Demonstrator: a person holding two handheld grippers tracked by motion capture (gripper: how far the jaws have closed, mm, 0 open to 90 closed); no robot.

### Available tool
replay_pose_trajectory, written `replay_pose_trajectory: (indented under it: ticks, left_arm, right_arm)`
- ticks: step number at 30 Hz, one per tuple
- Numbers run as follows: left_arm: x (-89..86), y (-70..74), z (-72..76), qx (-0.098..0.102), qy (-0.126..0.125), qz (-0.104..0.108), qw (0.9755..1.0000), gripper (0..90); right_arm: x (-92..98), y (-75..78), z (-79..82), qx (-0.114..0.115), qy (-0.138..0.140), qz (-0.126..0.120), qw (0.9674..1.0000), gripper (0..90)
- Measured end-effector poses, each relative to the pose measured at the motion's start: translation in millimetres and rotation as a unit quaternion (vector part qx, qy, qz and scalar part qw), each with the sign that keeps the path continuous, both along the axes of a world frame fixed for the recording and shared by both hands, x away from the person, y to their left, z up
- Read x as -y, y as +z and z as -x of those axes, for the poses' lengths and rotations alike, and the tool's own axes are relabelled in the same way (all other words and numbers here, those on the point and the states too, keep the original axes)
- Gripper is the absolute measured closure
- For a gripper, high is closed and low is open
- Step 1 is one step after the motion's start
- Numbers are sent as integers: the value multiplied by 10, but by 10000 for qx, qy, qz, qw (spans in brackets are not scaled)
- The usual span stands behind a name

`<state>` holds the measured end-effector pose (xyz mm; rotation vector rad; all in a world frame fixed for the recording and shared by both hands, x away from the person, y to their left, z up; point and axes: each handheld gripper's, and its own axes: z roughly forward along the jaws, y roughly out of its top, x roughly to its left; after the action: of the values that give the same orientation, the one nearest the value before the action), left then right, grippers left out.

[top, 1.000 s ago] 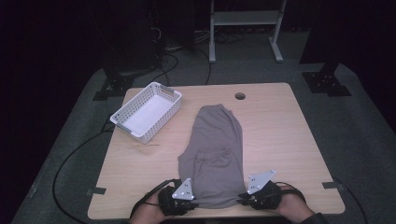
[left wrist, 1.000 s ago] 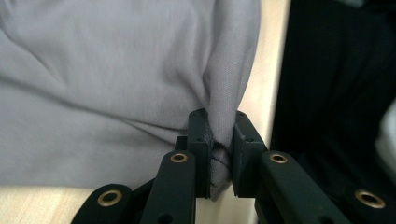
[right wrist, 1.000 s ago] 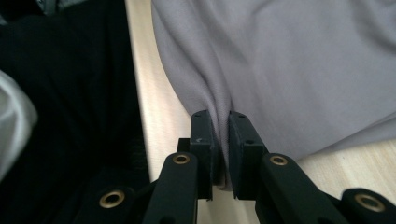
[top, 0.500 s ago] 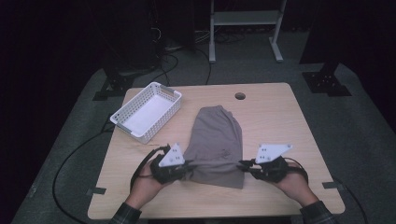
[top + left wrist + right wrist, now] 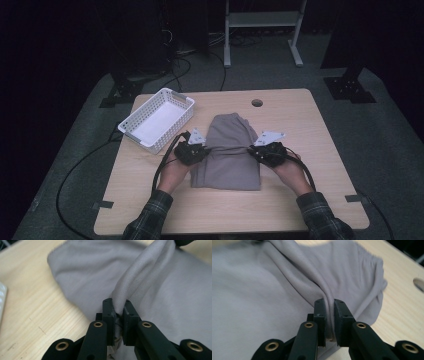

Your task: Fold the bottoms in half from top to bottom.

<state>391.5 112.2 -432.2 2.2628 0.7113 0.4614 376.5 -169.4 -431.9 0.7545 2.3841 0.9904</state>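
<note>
Pinching grey shorts [image 5: 227, 150]: left claw [image 5: 200, 151], right claw [image 5: 258, 151].

A light wooden table [image 5: 310, 150] with a round hole [image 5: 257, 102] near its far edge fills the centre of the frame. Grey carpet floor [image 5: 380, 130] surrounds it. A white metal stand [image 5: 262, 20] rises at upper centre; darkness covers the upper corners.
</note>
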Motion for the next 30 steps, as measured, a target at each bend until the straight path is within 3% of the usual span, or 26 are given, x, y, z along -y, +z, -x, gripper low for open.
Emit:
replay_pose_trajectory:
  ticks: [4,8,10,14,19,30]
  left_arm:
    - [73,-167,-63,-223,60,-262,9994,829]
    - [137,-246,-37,-309,-30,-475,9984,829]
    - [151,-244,-14,-305,-70,-516,9982,828]
    - [157,-232,43,-503,-276,-503,9971,828]
    - [147,-215,195,-741,-514,-494,9947,826]
    - [133,-182,677,-936,-977,-682,9885,826]
  right_arm:
    - [-71,-188,-81,-85,-123,309,9994,805]
    - [-98,-322,-93,-352,-67,515,9980,805]
    - [-93,-349,-76,-316,-44,490,9983,805]
    - [-35,-345,-35,-483,51,381,9981,805]
    - [33,-344,86,-696,194,220,9971,804]
    - [74,-302,554,-1038,748,348,9912,804]
